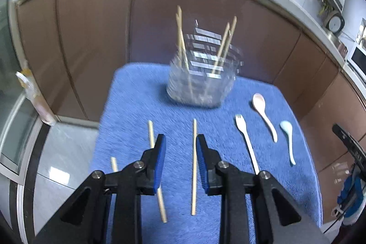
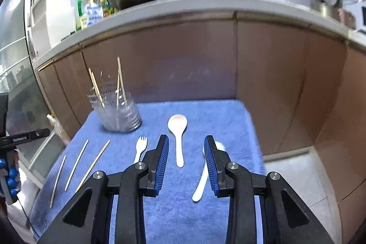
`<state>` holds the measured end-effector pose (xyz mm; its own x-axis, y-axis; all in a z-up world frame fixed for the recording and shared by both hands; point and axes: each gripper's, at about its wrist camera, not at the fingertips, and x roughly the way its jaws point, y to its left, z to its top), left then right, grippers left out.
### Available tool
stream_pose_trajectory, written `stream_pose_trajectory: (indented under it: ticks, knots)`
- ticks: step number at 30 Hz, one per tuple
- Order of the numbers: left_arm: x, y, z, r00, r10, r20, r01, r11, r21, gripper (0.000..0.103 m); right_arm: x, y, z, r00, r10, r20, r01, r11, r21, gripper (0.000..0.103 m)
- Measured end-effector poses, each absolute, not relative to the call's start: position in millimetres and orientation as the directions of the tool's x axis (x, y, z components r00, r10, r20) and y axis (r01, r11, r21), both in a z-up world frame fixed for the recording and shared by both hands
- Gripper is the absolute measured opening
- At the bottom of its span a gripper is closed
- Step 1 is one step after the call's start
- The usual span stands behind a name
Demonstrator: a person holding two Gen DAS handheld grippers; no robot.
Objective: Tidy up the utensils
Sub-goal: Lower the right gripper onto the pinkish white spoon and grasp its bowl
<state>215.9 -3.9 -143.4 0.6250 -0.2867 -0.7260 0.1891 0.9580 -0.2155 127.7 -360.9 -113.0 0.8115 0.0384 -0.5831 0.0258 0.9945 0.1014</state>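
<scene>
Kitchen, blue-towelled surface (image 1: 137,93): my left hand-held gripper (image 1: 180,160) open over chopstick (image 1: 194,166); right hand-held gripper (image 2: 186,162) open, empty, above spoons. Clear holder (image 1: 201,84) waits; off-centre pinch may roll chopstick.

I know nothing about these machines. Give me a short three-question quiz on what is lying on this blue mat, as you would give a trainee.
1. How many wooden chopsticks lie loose on the fluffy blue mat?
2. True or false: the clear ribbed plastic holder already contains chopsticks.
3. Which lies nearest the holder: A the white plastic fork, B the pale pink spoon, C the light blue spoon?

Key: 1. three; 2. true; 3. B
</scene>
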Motion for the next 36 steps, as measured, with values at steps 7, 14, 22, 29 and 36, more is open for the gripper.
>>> stream_pose_trajectory:
  ticks: [7, 14, 22, 29, 36]
  knots:
    - [263, -34, -186, 0.488, -0.319, -0.813, 0.239, 0.944, -0.227, 0.026, 203, -376, -148, 0.716, 0.177, -0.675, -0.068, 0.98, 0.185, 0.032]
    - [305, -59, -216, 0.375, -0.319, -0.871, 0.245, 0.94, -0.238, 0.026, 268, -385, -183, 0.61, 0.29, -0.737, -0.143, 0.956, 0.257, 0.032]
    - [331, -76, -241, 0.302, -0.289, -0.908, 0.246, 0.944, -0.219, 0.025, 334, -397, -215, 0.493, 0.38, -0.783, -0.194, 0.925, 0.327, 0.032]
    - [341, -82, -250, 0.283, -0.283, -0.917, 0.254, 0.944, -0.213, 0.024, 373, -388, -233, 0.408, 0.408, -0.816, -0.244, 0.911, 0.334, 0.034]
    - [343, -87, -251, 0.288, -0.256, -0.923, 0.261, 0.948, -0.181, 0.017, 394, -378, -247, 0.359, 0.402, -0.842, -0.27, 0.909, 0.319, 0.034]
